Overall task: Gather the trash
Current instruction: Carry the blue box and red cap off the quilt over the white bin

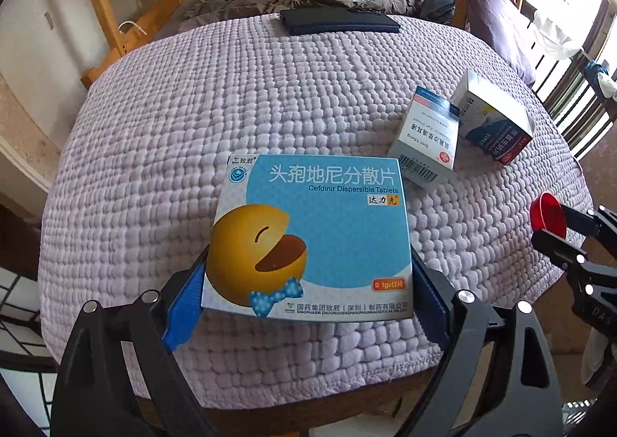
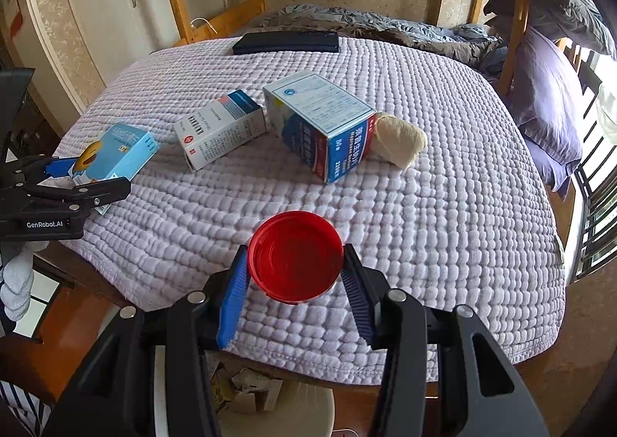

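**Carrying two gripped items to the waste bin**

Over the near edge of the lilac quilted bed cover (image 2: 424,228), both tongs are loaded. Your left tongs (image 1: 308,282) are clamped across the width of the flat light-blue cardboard tablet box with the yellow cartoon face (image 1: 312,232); the pads press on its two side edges. Your right tongs (image 2: 295,275) are closed on the round red plastic cap (image 2: 296,256), one pad on each side of its rim.

**Procedure**
1. Keep both grips firm. The box is wide and held only near its lower end, so it could pivot; avoid quick wrist rolls.
2. Bring each load over the white round bin holding crumpled paper and cardboard (image 2: 270,398), visible below the bed edge in the right wrist view, before you release.
3. Release one item at a time, low over the opening.

**Orientation**
- The box lies flat between the pads, printed face towards the camera, its free end pointing away from the left tongs.
- The cap's hollow side faces the camera. Being round, it has no long axis.

**Remaining items**
The white carton with a barcode (image 1: 424,144), the white-and-blue carton with a red corner (image 2: 324,128) and a beige wad (image 2: 401,142) lie on the cover, not yet collected.
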